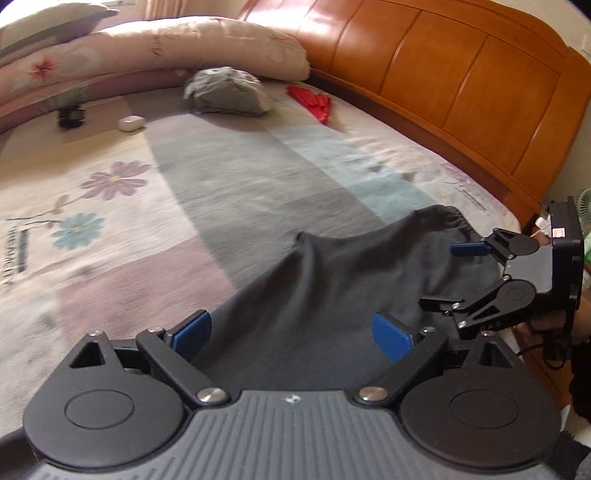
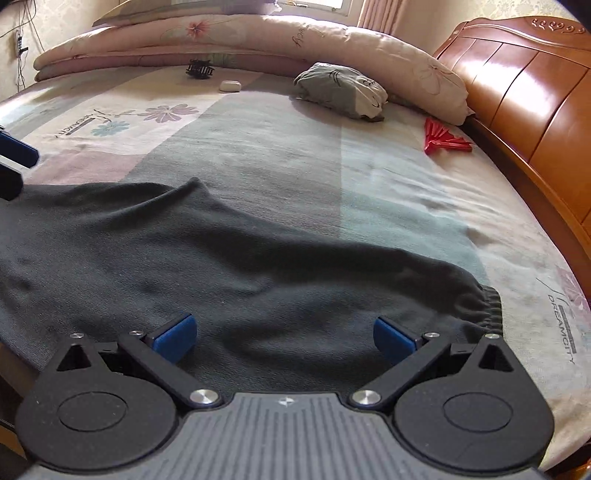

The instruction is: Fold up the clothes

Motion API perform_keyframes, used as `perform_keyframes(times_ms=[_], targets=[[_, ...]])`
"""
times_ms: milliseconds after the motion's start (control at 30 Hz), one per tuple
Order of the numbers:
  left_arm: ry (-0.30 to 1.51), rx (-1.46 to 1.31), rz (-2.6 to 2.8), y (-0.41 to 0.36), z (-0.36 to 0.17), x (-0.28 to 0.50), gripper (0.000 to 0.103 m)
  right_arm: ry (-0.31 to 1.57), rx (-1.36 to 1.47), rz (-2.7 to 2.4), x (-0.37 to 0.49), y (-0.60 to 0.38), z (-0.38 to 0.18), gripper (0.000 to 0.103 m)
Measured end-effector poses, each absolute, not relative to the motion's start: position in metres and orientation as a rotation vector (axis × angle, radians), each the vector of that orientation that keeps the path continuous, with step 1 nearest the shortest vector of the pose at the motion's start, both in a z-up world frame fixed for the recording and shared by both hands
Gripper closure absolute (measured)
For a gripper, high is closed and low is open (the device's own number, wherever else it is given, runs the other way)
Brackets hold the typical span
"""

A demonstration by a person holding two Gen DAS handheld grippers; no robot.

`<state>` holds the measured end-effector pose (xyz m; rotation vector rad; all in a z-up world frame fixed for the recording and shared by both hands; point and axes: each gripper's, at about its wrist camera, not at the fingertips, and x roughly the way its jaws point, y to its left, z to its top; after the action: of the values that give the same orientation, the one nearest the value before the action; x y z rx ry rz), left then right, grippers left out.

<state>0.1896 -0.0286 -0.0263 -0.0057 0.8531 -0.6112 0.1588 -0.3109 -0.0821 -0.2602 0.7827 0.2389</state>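
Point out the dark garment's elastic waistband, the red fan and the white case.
elastic waistband (image 2: 489, 306), right wrist view, gathered edge.
red fan (image 2: 445, 140), right wrist view, its ribs.
white case (image 1: 130, 123), left wrist view, its top.

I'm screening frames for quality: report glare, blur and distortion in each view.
Left wrist view: glare on the headboard, motion blur on the sheet, fisheye bend. Right wrist view: sharper, window light washing the quilt, headboard glare, dark garment lacks detail.
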Motion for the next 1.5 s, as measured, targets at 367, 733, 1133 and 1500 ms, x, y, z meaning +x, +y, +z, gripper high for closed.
perform_keyframes(times_ms=[367, 733, 1133, 1500], targets=[[0.941, -0.132, -0.658, -0.088, -0.084, 0.237, 0.009, 0.828, -0.159, 0.179, 0.155, -0.386, -0.095, 0.000], [0.877, 0.097, -0.563, -0.089, -0.058, 0.207, 0.009, 0.799, -0.098, 0.191, 0.141, -0.376, -0.081, 0.000], [0.797, 0.324, -0.489, -0.071, -0.041, 0.154, 0.009, 0.769, -0.149, 0.303, 0.129, -0.322, -0.073, 0.000], [0.904, 0.257, -0.483, -0.042, -0.079, 0.112, 0.008, 0.831, -0.142, 0.293, 0.127, -0.298, -0.098, 0.000]])
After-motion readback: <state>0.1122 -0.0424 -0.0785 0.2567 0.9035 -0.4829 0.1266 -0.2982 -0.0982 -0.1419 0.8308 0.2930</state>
